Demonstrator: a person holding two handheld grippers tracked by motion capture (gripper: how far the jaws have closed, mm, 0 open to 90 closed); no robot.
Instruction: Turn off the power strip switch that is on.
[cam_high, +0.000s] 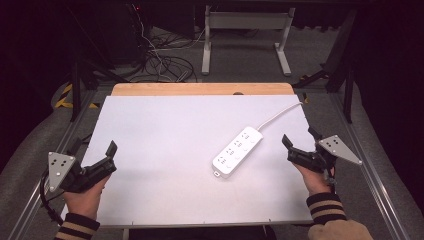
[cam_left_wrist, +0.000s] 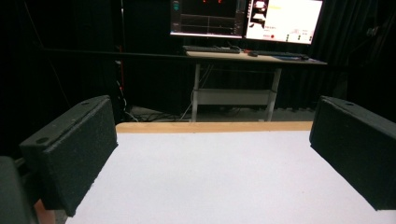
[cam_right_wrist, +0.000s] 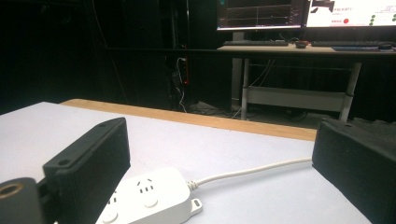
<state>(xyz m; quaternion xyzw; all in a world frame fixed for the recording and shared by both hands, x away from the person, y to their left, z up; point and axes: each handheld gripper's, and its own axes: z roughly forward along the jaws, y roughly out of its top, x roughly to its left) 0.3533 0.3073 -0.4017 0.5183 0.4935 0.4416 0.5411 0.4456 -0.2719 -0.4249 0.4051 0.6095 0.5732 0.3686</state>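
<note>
A white power strip lies on the white counter toward four o'clock from centre, its cord running off toward one o'clock. The left tool at eight o'clock and the right tool at four o'clock both gape wide, holding nothing. Its sockets look empty, though they are small.

The surface lies bare across its left and middle. A white power strip and its cord block the right-centre, near the right hand-held gripper.
</note>
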